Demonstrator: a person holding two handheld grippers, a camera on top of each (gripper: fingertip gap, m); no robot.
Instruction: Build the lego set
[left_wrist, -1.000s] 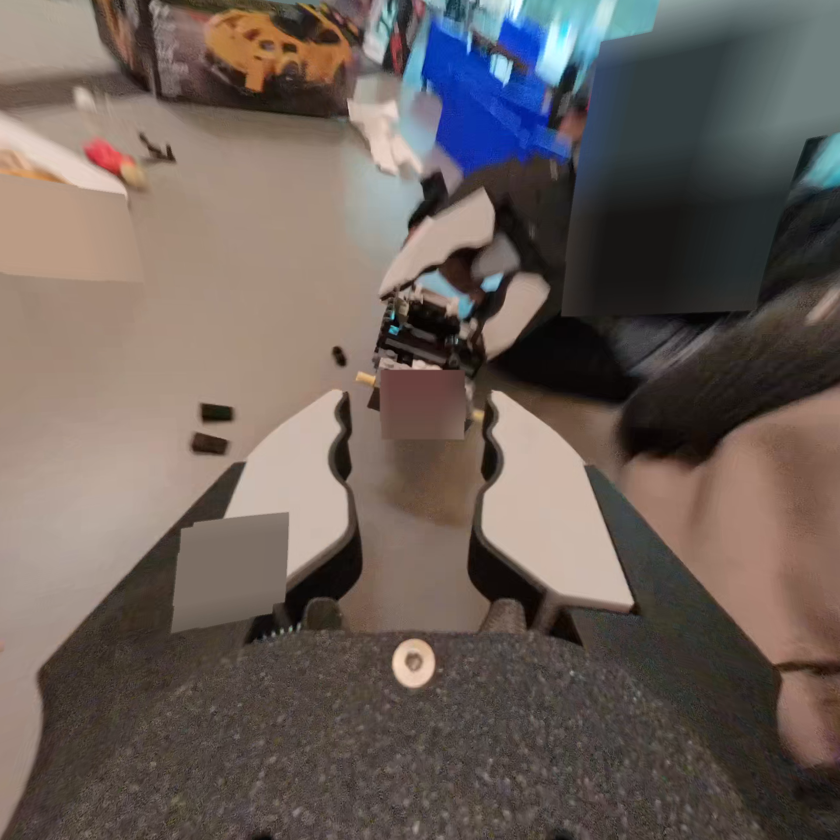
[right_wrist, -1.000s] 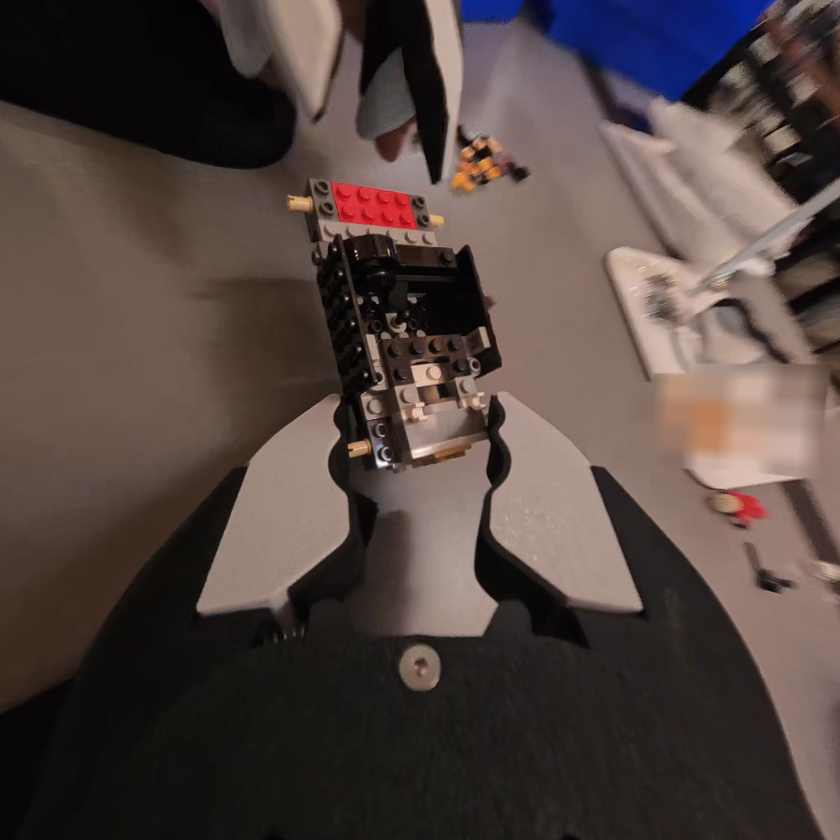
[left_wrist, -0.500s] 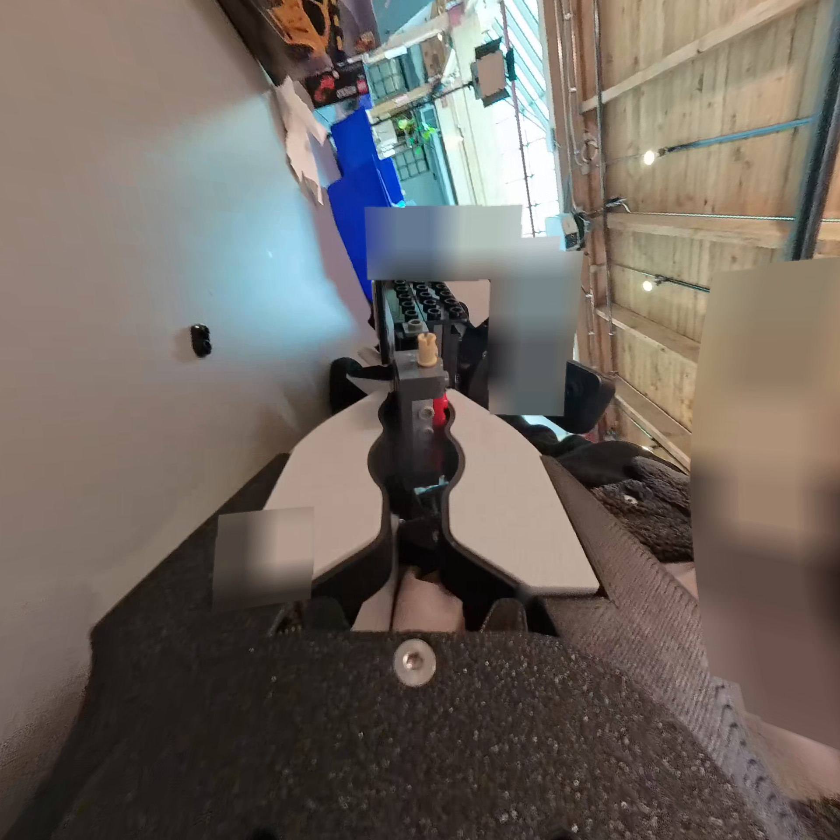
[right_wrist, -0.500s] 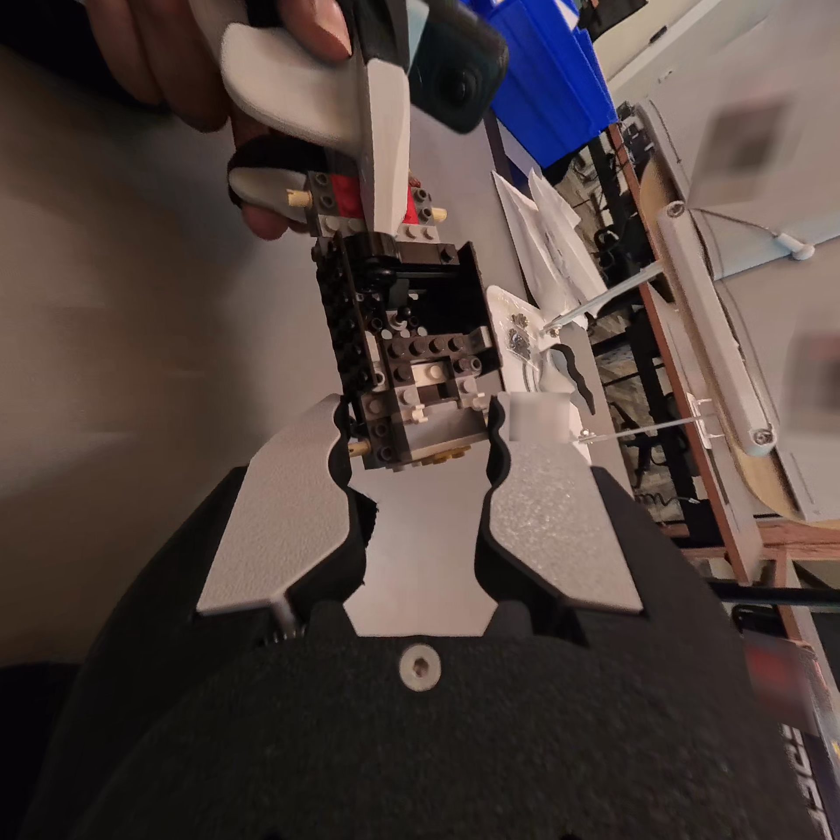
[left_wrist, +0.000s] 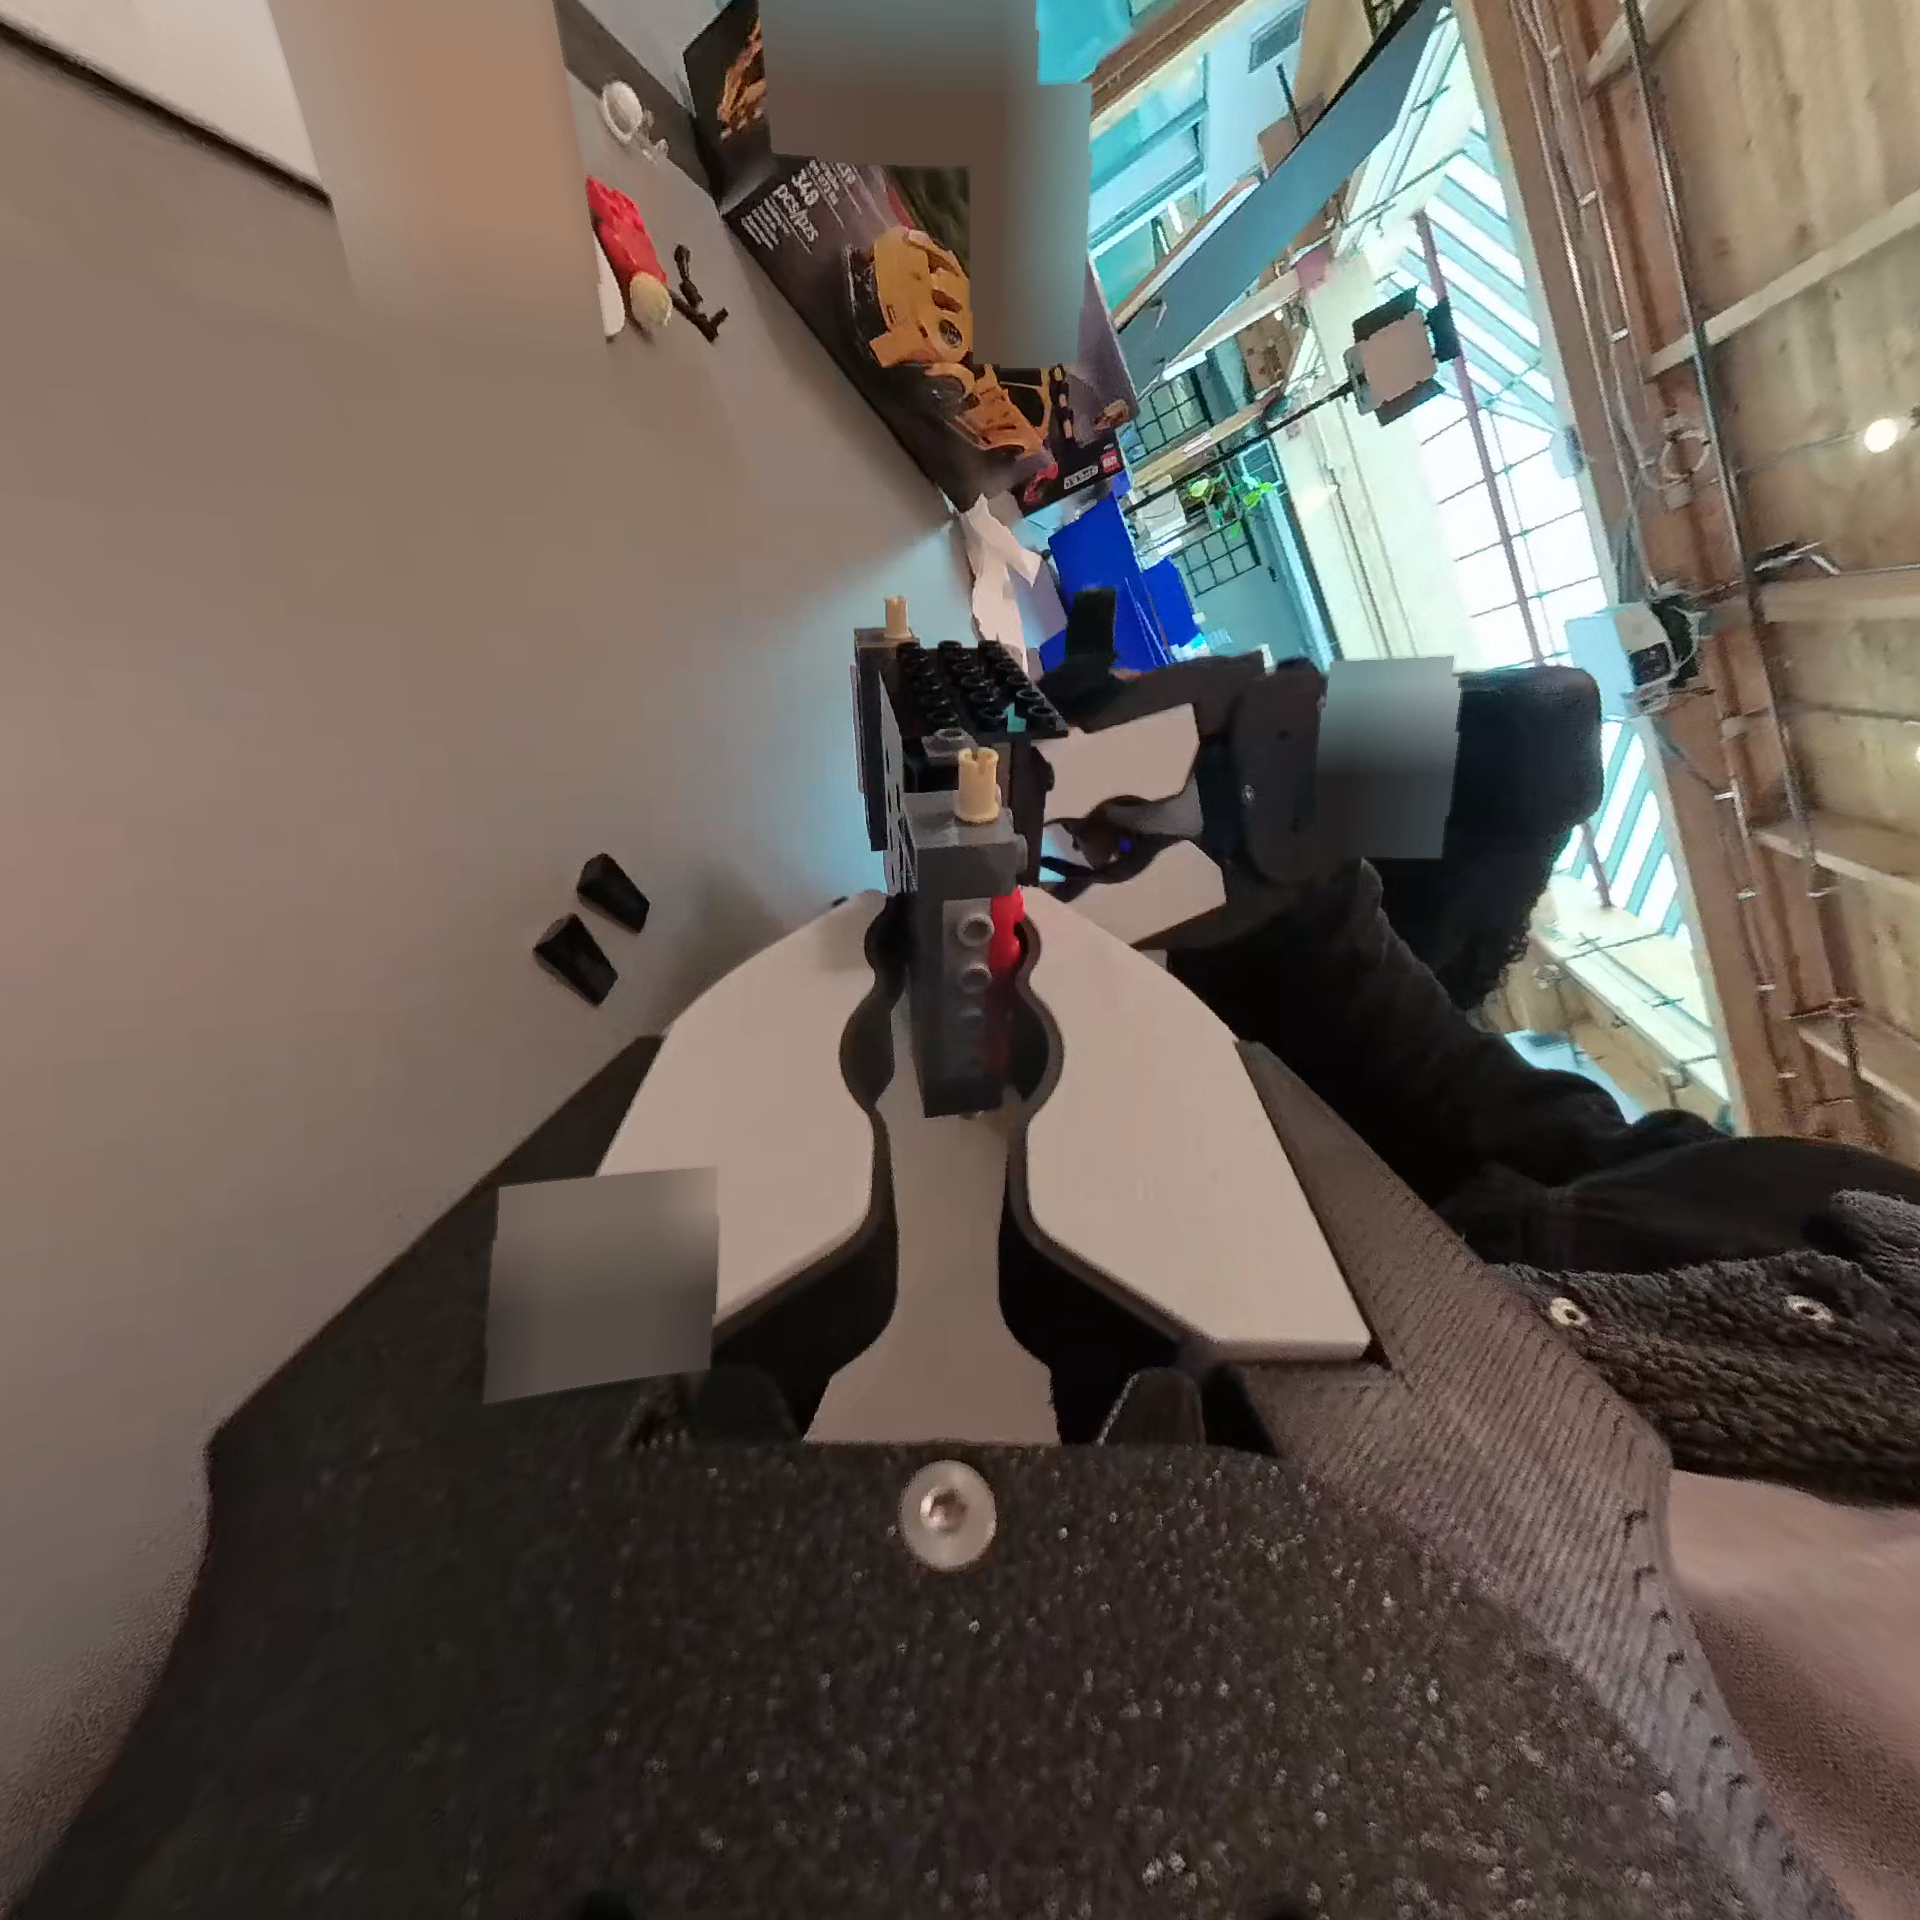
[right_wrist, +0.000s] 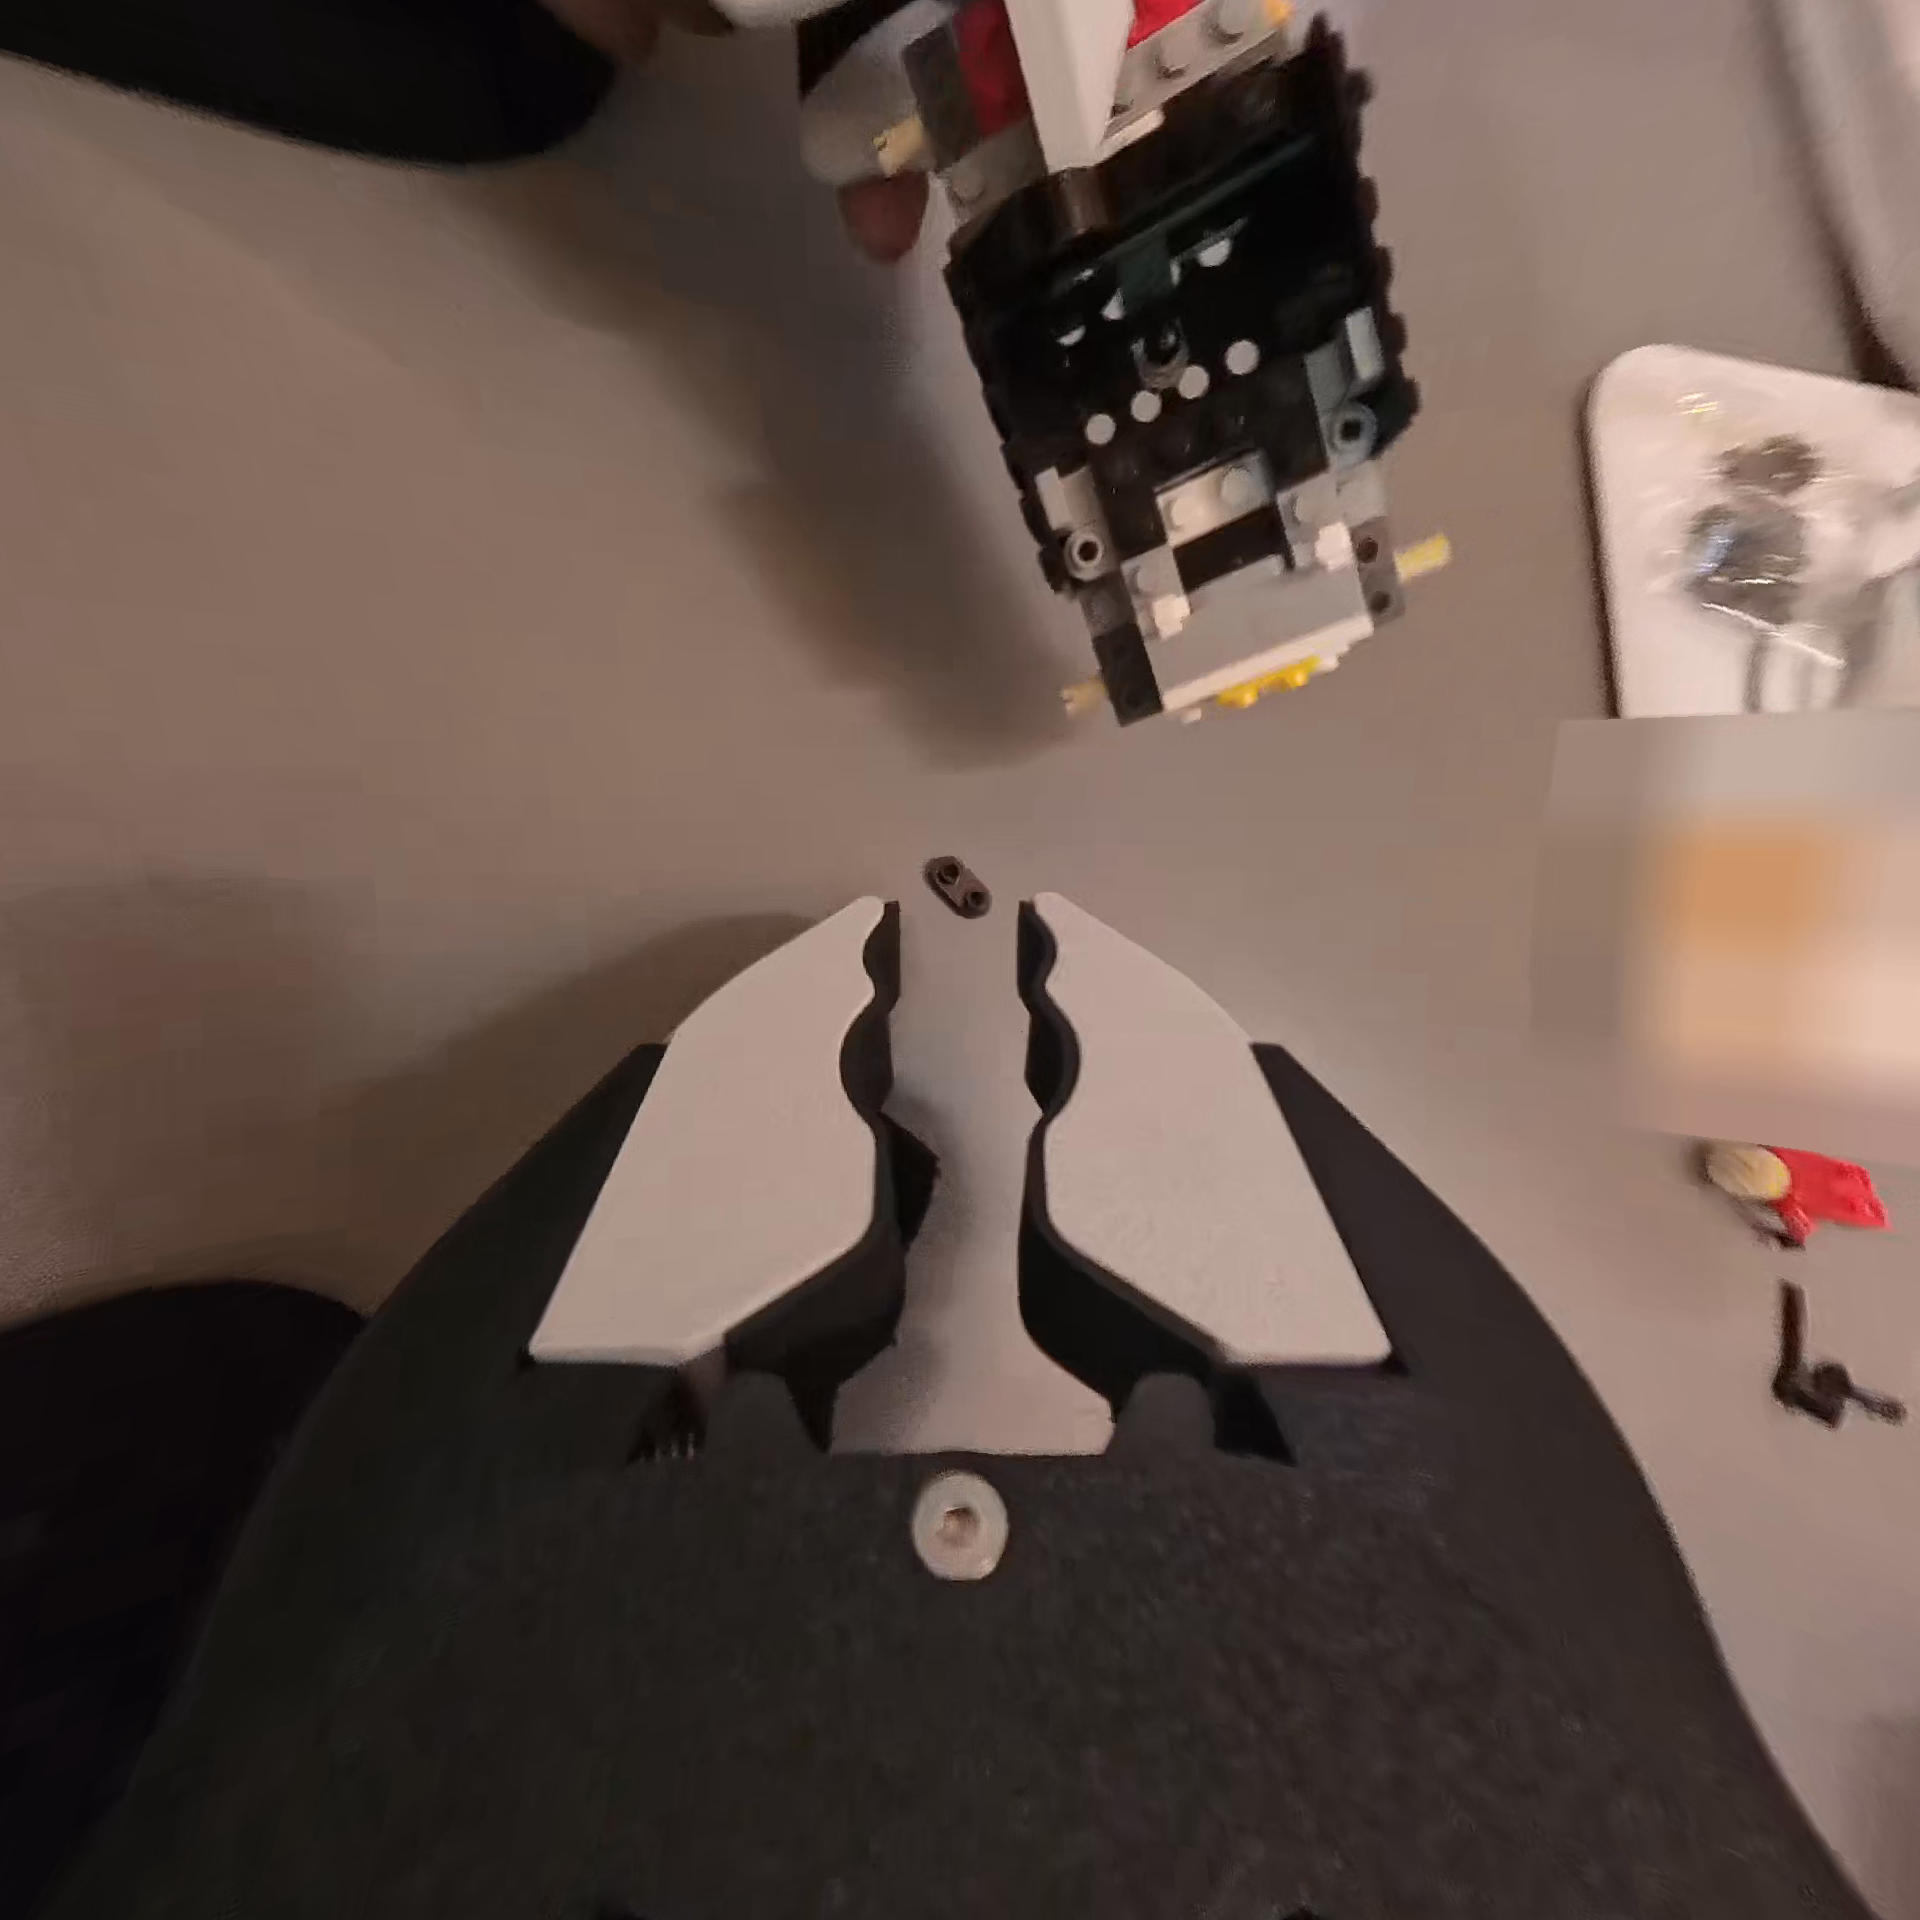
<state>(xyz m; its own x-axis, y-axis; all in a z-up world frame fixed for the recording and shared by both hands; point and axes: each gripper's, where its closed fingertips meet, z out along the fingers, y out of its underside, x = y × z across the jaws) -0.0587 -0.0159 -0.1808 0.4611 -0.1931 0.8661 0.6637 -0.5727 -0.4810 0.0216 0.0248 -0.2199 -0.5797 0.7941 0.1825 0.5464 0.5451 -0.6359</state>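
The lego build (left_wrist: 940, 790) is a black and grey studded block with tan pins and a red and grey end. My left gripper (left_wrist: 951, 925) is shut on that red and grey end and holds the build off the grey table. In the right wrist view the build (right_wrist: 1195, 416) hangs at the top, with the left gripper's white finger (right_wrist: 1060, 83) on it. My right gripper (right_wrist: 958, 909) is empty, its jaws a narrow gap apart, low over the table and well short of the build. A small black piece (right_wrist: 958, 885) lies just ahead of its fingertips.
Two black slope pieces (left_wrist: 592, 925) lie on the table left of the build. A lego box (left_wrist: 935, 312) stands at the far edge, with a red piece (left_wrist: 623, 223) nearby. A white tray (right_wrist: 1766, 520) of bagged parts, a red piece (right_wrist: 1829, 1195) and a thin black part (right_wrist: 1818, 1371) lie right. My right fingertips sit around 11 cm from my left ones. The red piece (right_wrist: 1829, 1195) sits 20 cm or so from the ends of my right fingers.
My left gripper closed on the build's red and grey end. My right gripper let go of the build, drew back from it and narrowed its jaws. The build now hangs from the left gripper alone.
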